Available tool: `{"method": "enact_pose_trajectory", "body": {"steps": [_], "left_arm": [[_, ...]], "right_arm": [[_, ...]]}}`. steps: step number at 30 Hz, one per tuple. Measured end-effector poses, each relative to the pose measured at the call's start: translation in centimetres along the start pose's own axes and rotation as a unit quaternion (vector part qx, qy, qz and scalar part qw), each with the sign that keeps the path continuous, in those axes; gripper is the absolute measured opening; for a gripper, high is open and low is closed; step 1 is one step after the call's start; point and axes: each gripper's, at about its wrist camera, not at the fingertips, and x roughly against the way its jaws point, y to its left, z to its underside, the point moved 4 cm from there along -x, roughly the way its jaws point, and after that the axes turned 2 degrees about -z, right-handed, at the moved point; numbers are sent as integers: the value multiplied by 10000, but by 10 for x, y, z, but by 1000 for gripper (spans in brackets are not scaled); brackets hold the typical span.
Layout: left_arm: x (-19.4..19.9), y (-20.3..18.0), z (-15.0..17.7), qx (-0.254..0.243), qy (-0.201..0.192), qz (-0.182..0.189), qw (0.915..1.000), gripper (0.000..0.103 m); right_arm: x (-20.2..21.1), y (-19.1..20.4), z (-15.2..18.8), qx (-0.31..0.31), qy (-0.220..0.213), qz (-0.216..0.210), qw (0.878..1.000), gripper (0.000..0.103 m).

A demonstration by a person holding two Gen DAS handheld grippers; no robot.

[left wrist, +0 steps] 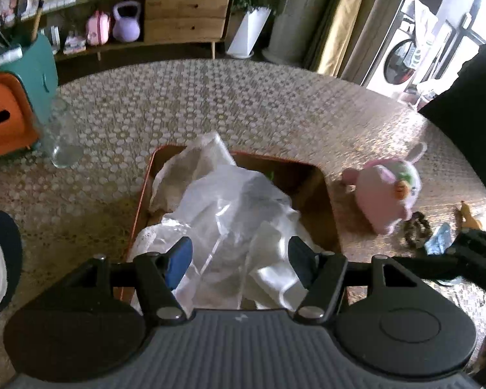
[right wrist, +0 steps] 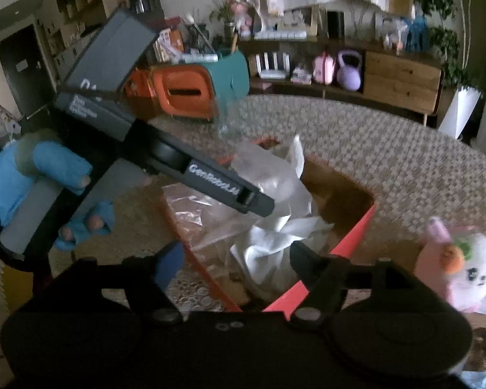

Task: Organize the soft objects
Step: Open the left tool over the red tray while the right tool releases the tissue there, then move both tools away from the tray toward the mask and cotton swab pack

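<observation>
- The left gripper [left wrist: 239,259] and right gripper [right wrist: 236,259] are hovering with jaws spread, gripping nothing.
- Crumpled clear plastic bags [left wrist: 223,207] are lying inside the orange-rimmed box [left wrist: 324,194].
- A pink plush bunny [left wrist: 387,191] is sitting beside it, apparently untouched.

Left gripper [right wrist: 243,194], side of black finger rail: "GenRobot.AI", white lettering, legible in the right wrist view.
Left gripper, grey body: large white letters, cut off and blurred, not legible.
Left gripper, dark panel under the body: several lines of small white print, too blurred to read.
Left wrist view: no legible text.
</observation>
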Motion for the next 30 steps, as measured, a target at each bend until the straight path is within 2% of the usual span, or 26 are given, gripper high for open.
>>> {"method": "enact_pose_trajectory", "body": {"steps": [7, 12, 18, 19, 21, 28, 30], "left_arm": [[41, -25, 4, -196, -385, -2, 9991, 65], [68, -58, 13, -514, -639, 39, 9966, 65], [90, -102, 23, -728, -842, 287, 9934, 65], [93, -108, 24, -752, -874, 339, 9927, 66], [98, -123, 26, -835, -928, 432, 9912, 78], [97, -170, 38, -1002, -964, 714, 9877, 79], [94, -184, 41, -1022, -973, 790, 9868, 83]], "right_arm": [[54, -3, 2, -162, -365, 103, 9991, 82], [94, -11, 9, -287, -612, 218, 9975, 84], [139, -24, 24, -441, -858, 459, 9943, 86], [145, -27, 26, -463, -883, 504, 9937, 87], [157, -33, 33, -537, -948, 597, 9923, 88], [204, -51, 58, -731, -1195, 841, 9866, 94], [217, -58, 65, -778, -1260, 950, 9844, 95]]}}
